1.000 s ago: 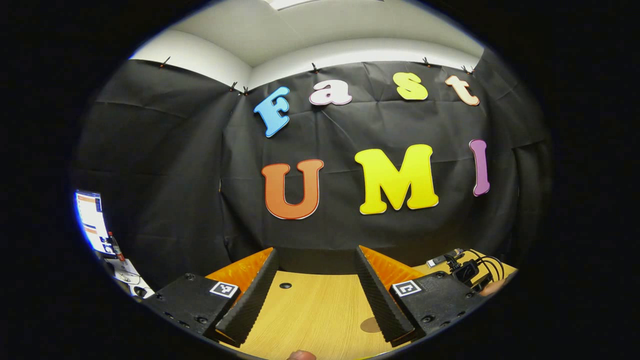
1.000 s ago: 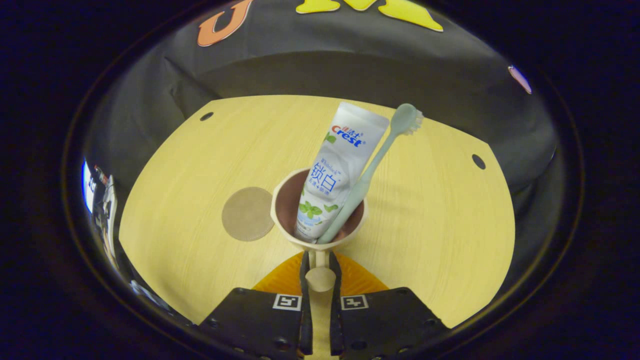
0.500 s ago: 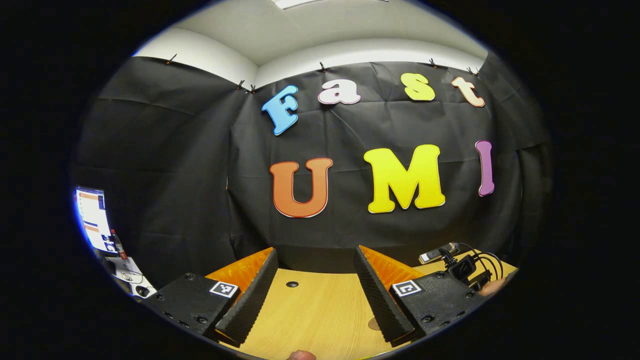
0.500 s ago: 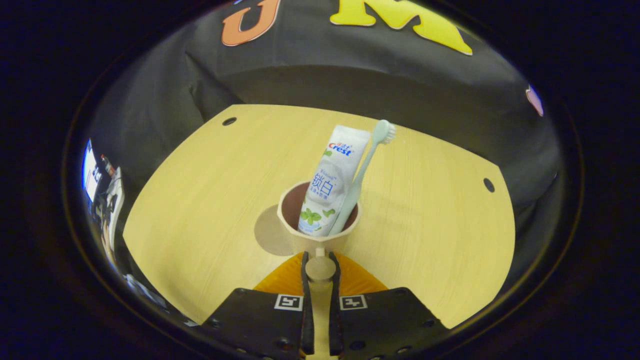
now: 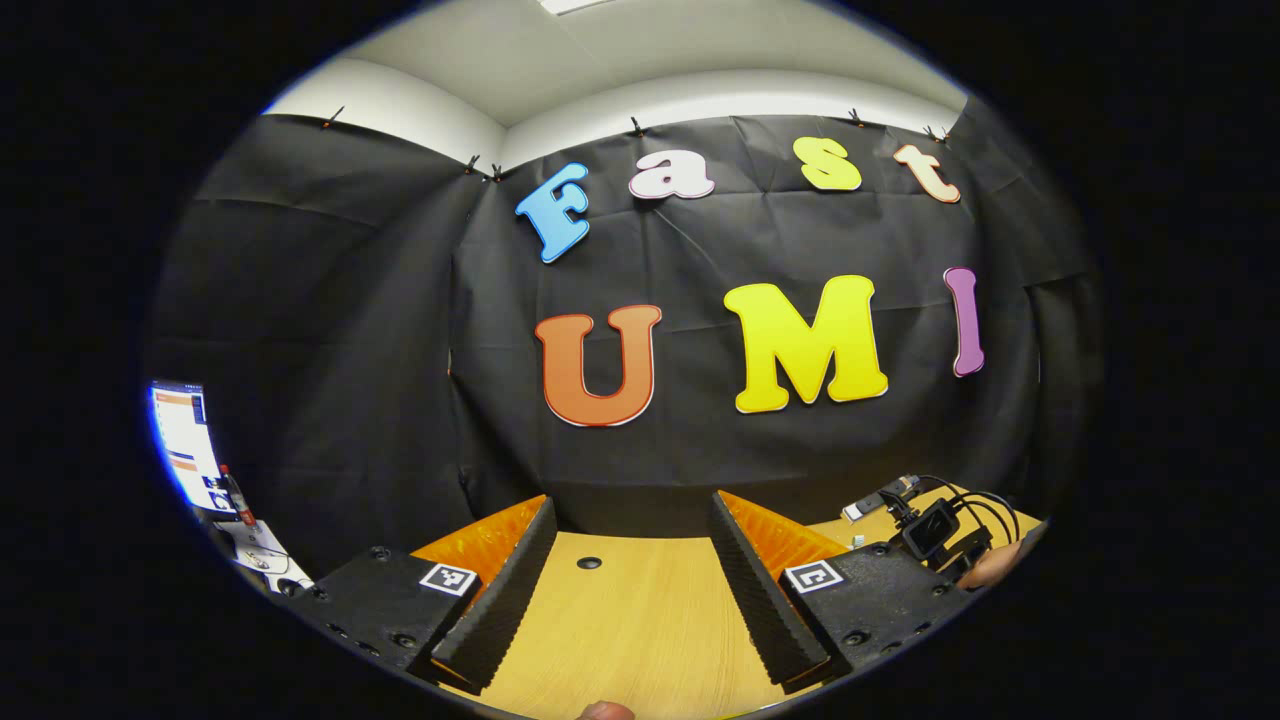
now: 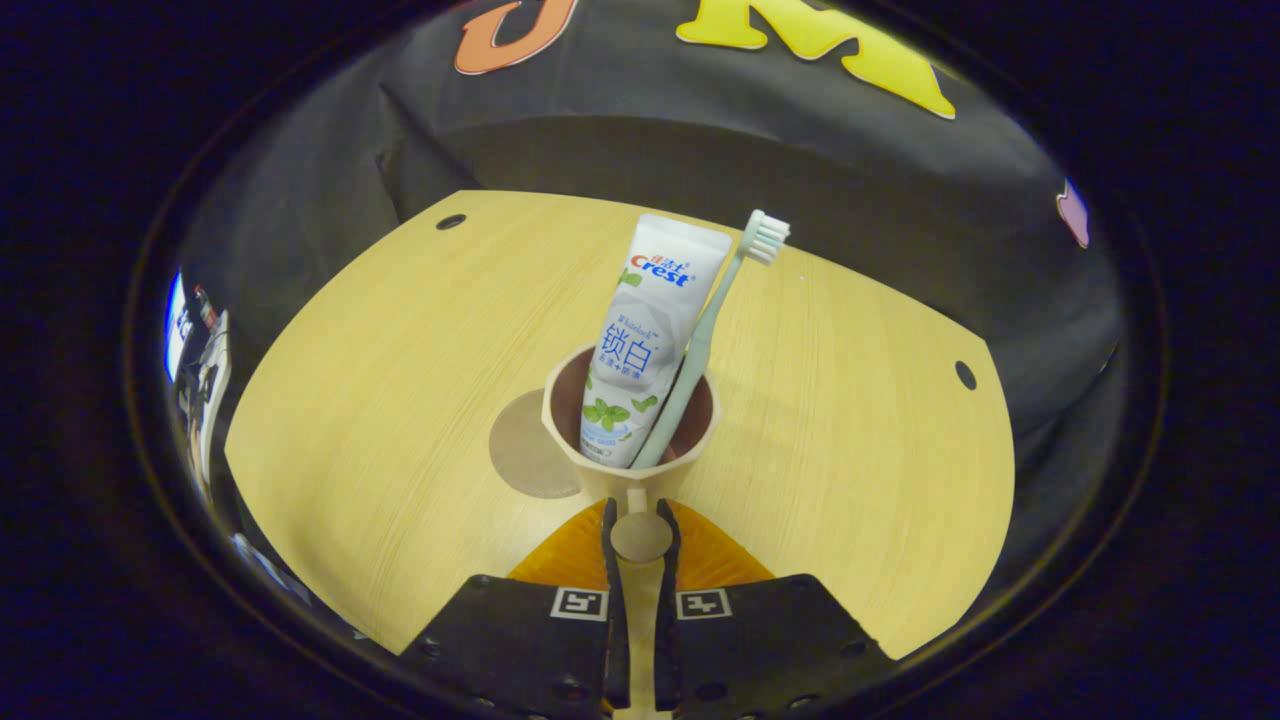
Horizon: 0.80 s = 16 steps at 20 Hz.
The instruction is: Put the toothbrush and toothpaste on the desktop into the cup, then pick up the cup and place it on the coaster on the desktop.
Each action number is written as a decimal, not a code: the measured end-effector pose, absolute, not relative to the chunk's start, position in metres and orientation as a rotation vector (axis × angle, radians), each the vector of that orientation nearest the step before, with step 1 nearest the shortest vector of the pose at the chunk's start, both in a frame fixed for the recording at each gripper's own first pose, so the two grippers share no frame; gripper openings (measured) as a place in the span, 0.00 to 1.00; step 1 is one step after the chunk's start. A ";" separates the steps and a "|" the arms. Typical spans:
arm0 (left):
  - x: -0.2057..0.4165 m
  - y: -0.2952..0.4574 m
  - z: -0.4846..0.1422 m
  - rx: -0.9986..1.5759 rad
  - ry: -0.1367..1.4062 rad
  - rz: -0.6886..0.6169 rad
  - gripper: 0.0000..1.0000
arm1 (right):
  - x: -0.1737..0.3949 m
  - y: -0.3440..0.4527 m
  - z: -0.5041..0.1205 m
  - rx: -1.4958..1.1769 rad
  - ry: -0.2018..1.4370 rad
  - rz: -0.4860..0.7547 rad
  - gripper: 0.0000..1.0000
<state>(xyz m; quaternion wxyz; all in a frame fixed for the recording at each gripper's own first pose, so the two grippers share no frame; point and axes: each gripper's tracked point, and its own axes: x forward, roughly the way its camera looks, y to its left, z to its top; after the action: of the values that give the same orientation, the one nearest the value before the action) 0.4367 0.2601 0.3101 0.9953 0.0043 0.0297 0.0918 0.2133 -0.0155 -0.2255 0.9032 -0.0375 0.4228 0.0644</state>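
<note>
In the right gripper view a beige cup (image 6: 590,470) with a dark inside holds a white toothpaste tube (image 6: 645,330) and a pale green toothbrush (image 6: 715,310), both leaning away from me. My right gripper (image 6: 640,535) is shut on the cup's handle (image 6: 640,535), and the cup hangs above the wooden desktop (image 6: 400,350). A round brown coaster (image 6: 525,455) lies just left of the cup, partly hidden behind it. In the left gripper view my left gripper (image 5: 630,540) is open over the desktop (image 5: 640,620) with nothing between its fingers.
Cable holes (image 6: 450,221) (image 6: 964,375) sit near the desktop's far corners. In the left gripper view, the other gripper's camera and cables (image 5: 935,525) with a hand (image 5: 990,568) show at the right; a monitor (image 5: 185,445) stands far left.
The right gripper has carried the cup leftward over the coaster's edge, from well right of it a second ago. The left gripper has tilted slightly and stays open.
</note>
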 end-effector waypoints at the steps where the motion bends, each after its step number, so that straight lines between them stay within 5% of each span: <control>1: 0.437 0.259 0.309 0.004 0.062 0.179 0.96 | 0.213 -0.017 -0.228 -0.085 0.884 0.132 0.10; 9: 0.435 0.264 0.307 0.000 0.067 0.194 0.96 | 0.212 -0.010 -0.235 -0.059 1.009 0.116 0.28; 13: 0.430 0.271 0.303 -0.003 0.077 0.213 0.96 | 0.207 -0.009 -0.234 -0.019 0.988 0.120 0.10; 16: 0.427 0.277 0.301 0.005 0.083 0.228 0.96 | 0.210 0.001 -0.229 -0.002 0.960 0.145 0.05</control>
<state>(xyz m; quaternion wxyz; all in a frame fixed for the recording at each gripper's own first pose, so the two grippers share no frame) 0.4265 0.2768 0.3008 0.9926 0.0025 0.0414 0.1138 0.2099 0.0010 -0.2288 0.8845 -0.0008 0.4613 0.0696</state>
